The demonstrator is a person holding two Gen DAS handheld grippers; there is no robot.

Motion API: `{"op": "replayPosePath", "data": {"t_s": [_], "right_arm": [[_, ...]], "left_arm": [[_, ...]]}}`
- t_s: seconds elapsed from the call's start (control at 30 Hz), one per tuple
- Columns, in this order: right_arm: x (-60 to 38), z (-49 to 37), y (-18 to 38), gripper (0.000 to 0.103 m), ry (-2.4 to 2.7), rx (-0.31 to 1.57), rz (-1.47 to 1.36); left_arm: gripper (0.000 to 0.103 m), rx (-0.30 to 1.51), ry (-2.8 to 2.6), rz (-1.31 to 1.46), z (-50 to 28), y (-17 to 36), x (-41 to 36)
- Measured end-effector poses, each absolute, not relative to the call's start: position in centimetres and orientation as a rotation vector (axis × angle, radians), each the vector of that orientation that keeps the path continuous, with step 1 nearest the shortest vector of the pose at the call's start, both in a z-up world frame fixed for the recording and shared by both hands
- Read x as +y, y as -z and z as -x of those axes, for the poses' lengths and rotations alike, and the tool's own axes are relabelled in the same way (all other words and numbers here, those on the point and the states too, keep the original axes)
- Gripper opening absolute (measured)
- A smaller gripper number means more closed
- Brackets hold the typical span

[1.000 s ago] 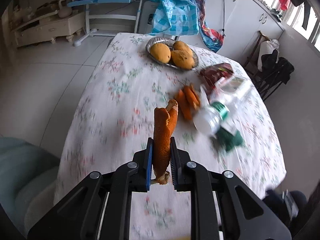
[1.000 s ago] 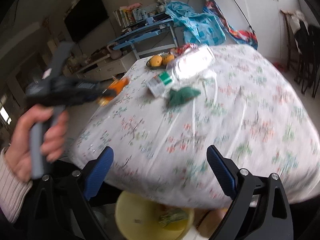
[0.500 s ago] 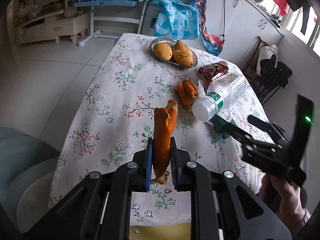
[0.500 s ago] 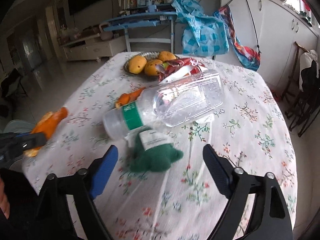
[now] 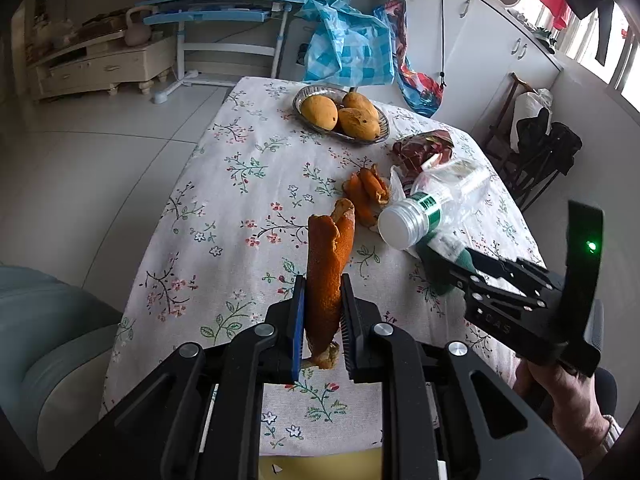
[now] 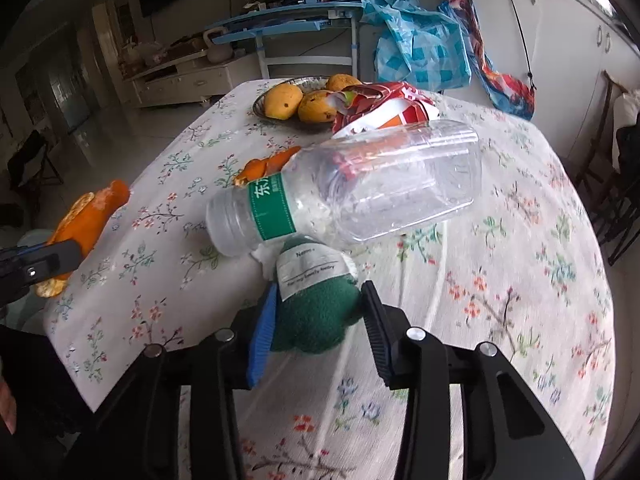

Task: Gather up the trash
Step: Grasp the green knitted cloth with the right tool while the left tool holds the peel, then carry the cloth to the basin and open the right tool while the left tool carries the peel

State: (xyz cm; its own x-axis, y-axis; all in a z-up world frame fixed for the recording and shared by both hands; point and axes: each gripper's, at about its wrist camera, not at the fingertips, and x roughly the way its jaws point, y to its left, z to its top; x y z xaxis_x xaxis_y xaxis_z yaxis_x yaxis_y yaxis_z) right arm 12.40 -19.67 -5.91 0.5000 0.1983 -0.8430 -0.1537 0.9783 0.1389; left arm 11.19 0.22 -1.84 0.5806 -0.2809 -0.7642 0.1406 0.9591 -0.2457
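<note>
My left gripper [image 5: 322,284] is shut on a long strip of orange peel [image 5: 328,256], held upright over the near end of the floral table [image 5: 240,184]. In the right wrist view the peel [image 6: 92,216] shows at the left edge. My right gripper [image 6: 320,292] is closing on a green fleece item with a white label [image 6: 316,312], and its pads meet both sides of it. The item lies on the cloth, partly under the neck of an empty plastic bottle [image 6: 360,188]. More peel pieces [image 5: 366,196] and a red snack wrapper [image 5: 424,148] lie behind the bottle.
A metal dish [image 5: 304,96] holding three mangoes stands at the table's far end. A yellow bin [image 5: 320,464] shows below the near table edge. Dark chairs [image 5: 536,148] stand to the right, a teal seat [image 5: 40,320] to the left. A hand [image 5: 560,392] holds the right gripper.
My right gripper swung in over the table to the green item and its jaws narrowed around it. The left gripper kept still with the peel in it.
</note>
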Motion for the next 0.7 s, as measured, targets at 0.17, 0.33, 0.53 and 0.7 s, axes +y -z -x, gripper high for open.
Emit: {"op": "replayPosePath", "data": {"t_s": [0.17, 0.33, 0.53, 0.7], "right_arm": [[-20.5, -10.6, 5.8, 0.042, -0.216, 1.035, -0.125], [-20.5, -9.0, 5.5, 0.042, -0.224, 1.034, -0.166], [-19.9, -7.8, 5.1, 0.042, -0.244, 1.025, -0.174], [-19.7, -6.9, 5.1, 0.042, -0.26, 1.024, -0.187]], "left_arm": [[0.016, 0.914, 0.245, 0.165, -11.2, 1.7, 0.3], [0.016, 0.908, 0.239, 0.158, -11.1, 1.7, 0.3], [0.016, 0.906, 0.233, 0.158, -11.1, 1.7, 0.5], [0.016, 0.905, 0.23, 0.158, -11.1, 1.7, 0.5]]}}
